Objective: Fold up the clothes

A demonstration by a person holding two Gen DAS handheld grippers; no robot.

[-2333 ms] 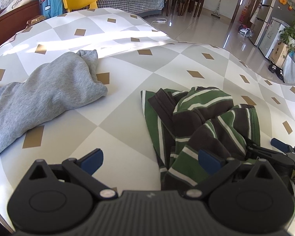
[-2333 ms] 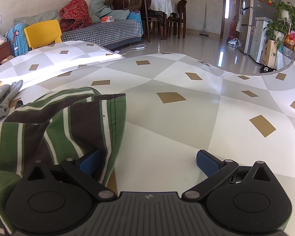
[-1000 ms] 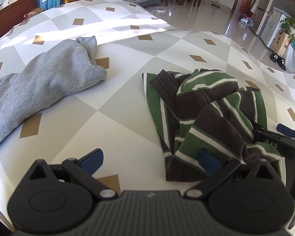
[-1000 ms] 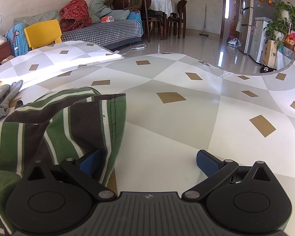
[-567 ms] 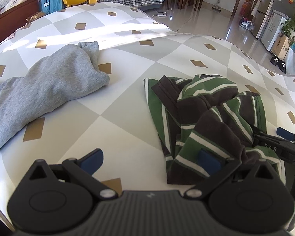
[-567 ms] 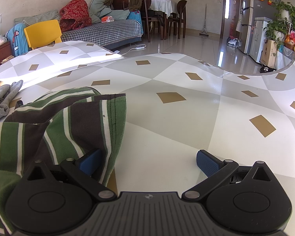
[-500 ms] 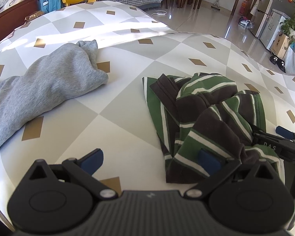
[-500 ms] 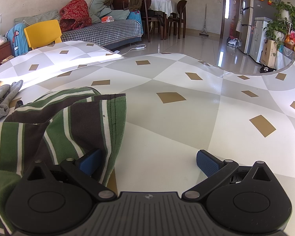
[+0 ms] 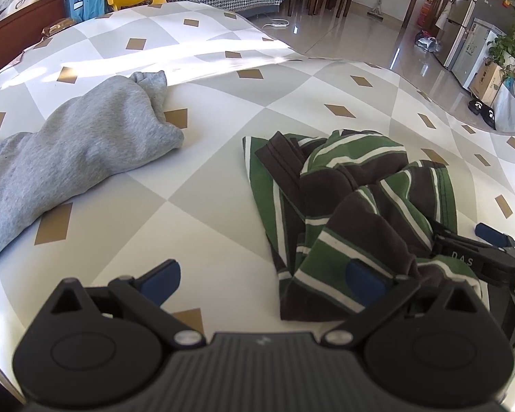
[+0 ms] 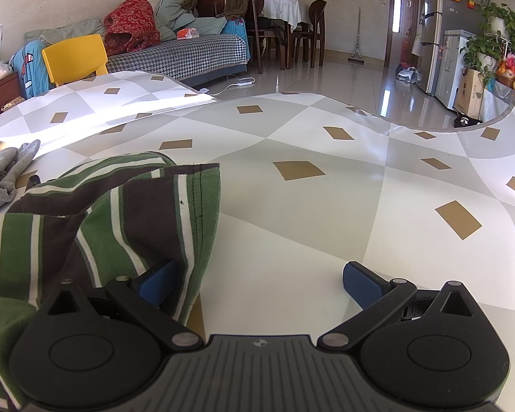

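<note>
A crumpled green, brown and white striped garment [image 9: 343, 199] lies on the diamond-patterned table cover [image 9: 206, 185]. My left gripper [image 9: 262, 279] is open just above the table, and its right fingertip [image 9: 364, 279] hovers over the garment's near hem. My right gripper [image 9: 463, 237] pokes in from the right, at the garment's right edge. In the right wrist view the right gripper [image 10: 261, 283] is open wide. The striped garment [image 10: 103, 213] drapes over its left fingertip [image 10: 158, 283]; the right fingertip stands over bare cover.
A grey sweatshirt [image 9: 68, 151] sprawls across the left of the table; its sleeve end [image 10: 7, 171] shows at far left. The table's wavy far edge [image 10: 377, 113] drops to a tiled floor. A yellow chair [image 10: 75, 58] and a sofa [image 10: 189, 51] stand behind.
The left wrist view has dipped and settled slightly, with the left gripper still open near the hem. The right gripper and the striped garment have not moved.
</note>
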